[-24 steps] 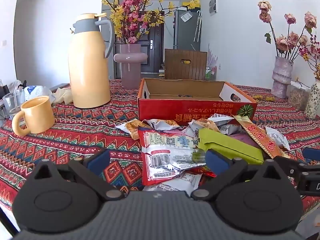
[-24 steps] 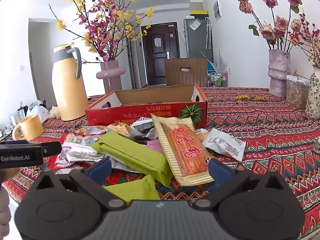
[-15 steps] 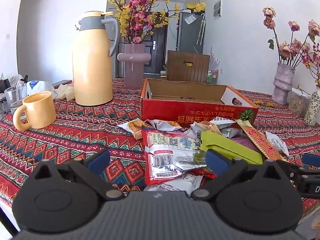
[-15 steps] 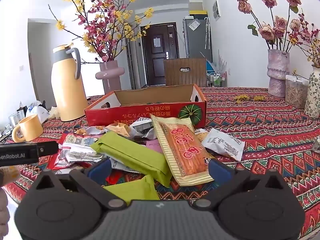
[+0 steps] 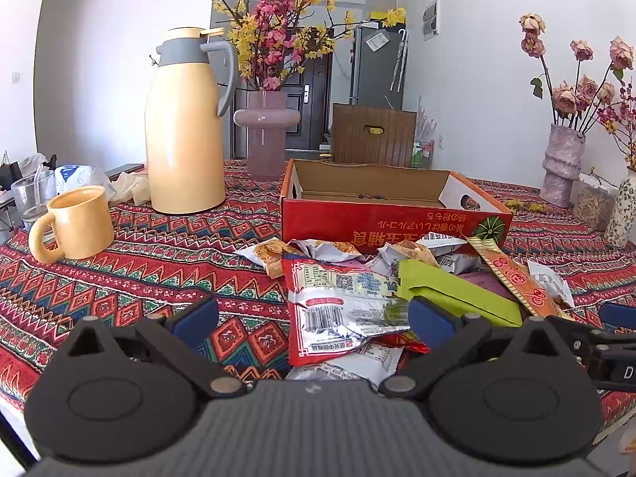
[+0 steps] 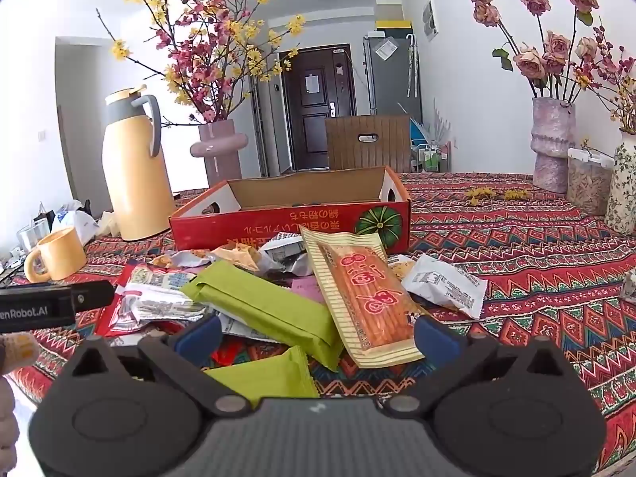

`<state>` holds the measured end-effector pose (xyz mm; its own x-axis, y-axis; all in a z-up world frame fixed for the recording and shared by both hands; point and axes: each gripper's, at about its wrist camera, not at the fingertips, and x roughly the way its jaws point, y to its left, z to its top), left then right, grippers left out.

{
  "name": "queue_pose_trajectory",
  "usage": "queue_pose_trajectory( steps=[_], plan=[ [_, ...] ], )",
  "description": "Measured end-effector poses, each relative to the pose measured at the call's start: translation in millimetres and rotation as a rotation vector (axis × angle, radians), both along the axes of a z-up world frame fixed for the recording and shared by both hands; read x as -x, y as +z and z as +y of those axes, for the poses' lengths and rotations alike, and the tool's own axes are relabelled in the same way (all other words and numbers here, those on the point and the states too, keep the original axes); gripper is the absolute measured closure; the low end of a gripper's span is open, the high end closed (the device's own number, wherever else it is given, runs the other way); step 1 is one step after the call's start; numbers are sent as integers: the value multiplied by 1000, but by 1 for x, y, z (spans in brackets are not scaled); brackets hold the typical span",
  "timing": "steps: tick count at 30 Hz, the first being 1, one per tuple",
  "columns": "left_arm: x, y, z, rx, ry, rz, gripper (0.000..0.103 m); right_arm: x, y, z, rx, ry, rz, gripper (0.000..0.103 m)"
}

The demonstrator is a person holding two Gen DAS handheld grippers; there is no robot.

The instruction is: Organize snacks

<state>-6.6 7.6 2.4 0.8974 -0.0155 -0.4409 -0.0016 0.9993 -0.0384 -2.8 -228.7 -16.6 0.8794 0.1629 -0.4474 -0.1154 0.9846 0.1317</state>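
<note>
A pile of snack packets lies on the patterned tablecloth in front of an open red cardboard box (image 5: 391, 224) (image 6: 290, 222). The pile holds a red-and-silver packet (image 5: 338, 306) (image 6: 155, 296), a long green packet (image 5: 457, 294) (image 6: 262, 306), a second green packet (image 6: 262, 373), an orange striped packet (image 5: 516, 282) (image 6: 357, 298) and a white packet (image 6: 445, 284). My left gripper (image 5: 314, 320) is open above the pile's left side. My right gripper (image 6: 316, 336) is open above the pile's near edge. Neither holds anything.
A yellow thermos jug (image 5: 185, 127) (image 6: 133, 171) and a yellow mug (image 5: 73, 224) (image 6: 55, 254) stand at the left. A pink vase with blossoms (image 5: 266, 135) stands behind the box. Flower vases (image 6: 552, 143) and a jar (image 6: 588, 187) stand at the right.
The left gripper has shifted slightly, so the jug and mug sit further right in its view. The right gripper has barely moved. Both stay open.
</note>
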Motion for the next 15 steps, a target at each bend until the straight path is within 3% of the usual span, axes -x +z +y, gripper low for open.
queue_pose_trajectory(
  steps=[15],
  plan=[
    [1, -1, 1, 3, 4, -1, 0, -1, -2, 0, 2, 0, 3, 0]
  ],
)
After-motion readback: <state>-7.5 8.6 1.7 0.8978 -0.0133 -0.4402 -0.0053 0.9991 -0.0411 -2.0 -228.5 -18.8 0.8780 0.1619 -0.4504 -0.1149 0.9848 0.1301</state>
